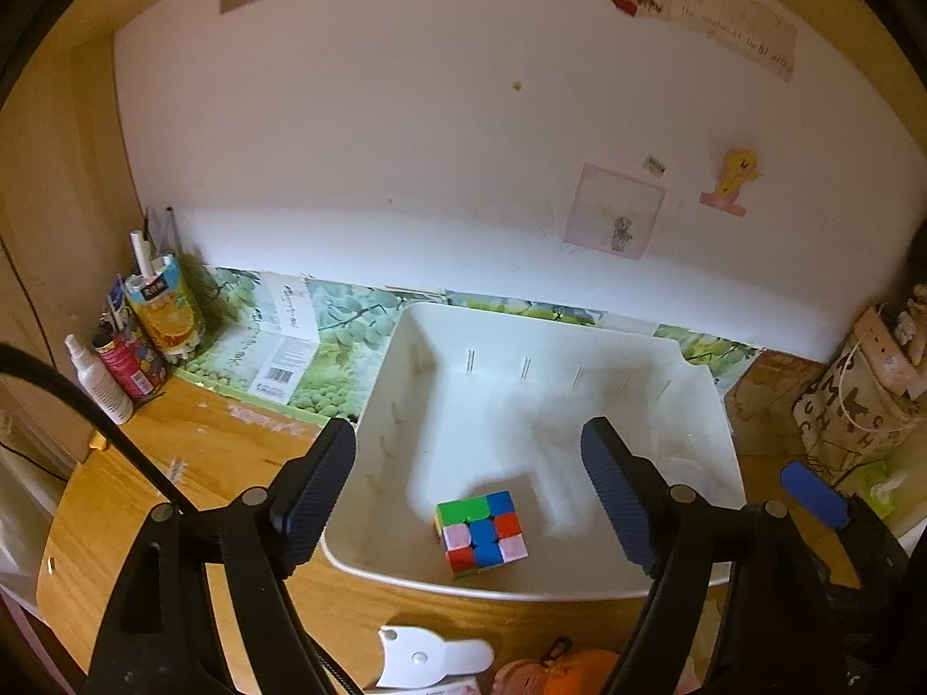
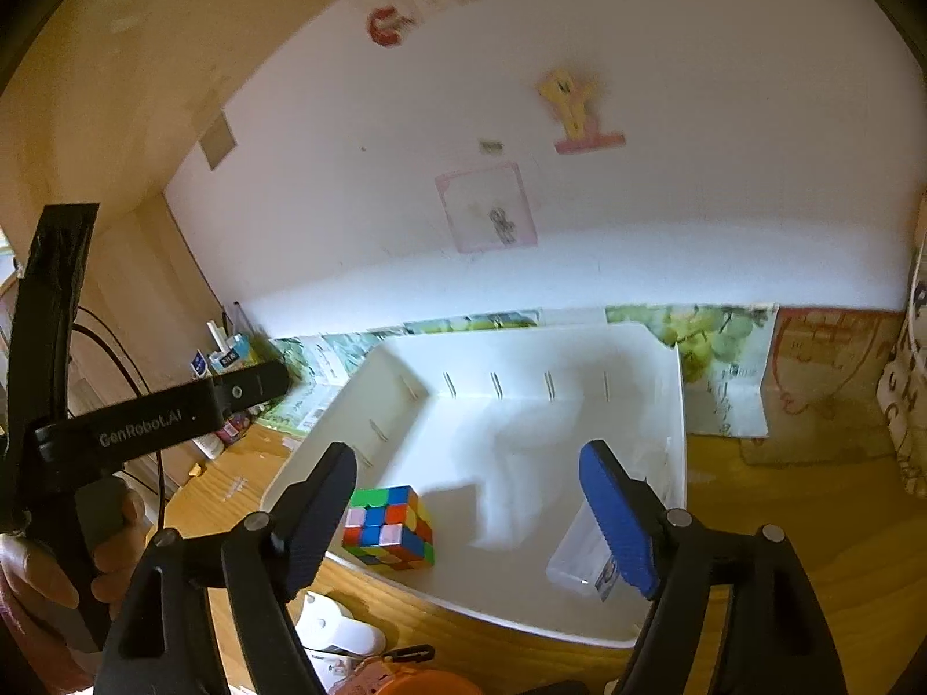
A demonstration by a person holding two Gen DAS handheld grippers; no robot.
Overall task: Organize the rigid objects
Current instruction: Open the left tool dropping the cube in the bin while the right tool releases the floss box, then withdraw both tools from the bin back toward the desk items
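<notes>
With both sets of my fingers spread apart and empty, I judged the tidying partly done. My left gripper [image 1: 469, 492] hung over the near edge of the white bin [image 1: 400, 324], and the puzzle cube [image 1: 481, 533] sat loose on the bin floor between its pads, touching neither. My right gripper [image 2: 466, 512] hovered over the same bin, and at five o'clock from the cube, in the bin's near right corner, lay a small clear plastic box [image 2: 576, 562] partly hidden behind my blue pad.

What was left, as far as I could see, waited on the desk [image 1: 220, 440] just outside the bin's near rim at six o'clock: a flat white plastic piece [image 1: 429, 657] and an orange thing [image 1: 579, 666] I could not make out. Cartons and a spray bottle [image 1: 101, 382] stood well apart at ten o'clock, a patterned bag [image 1: 857, 405] at three. Nothing blocked the bin itself; its near rim stood between my fingers and those leftovers.
</notes>
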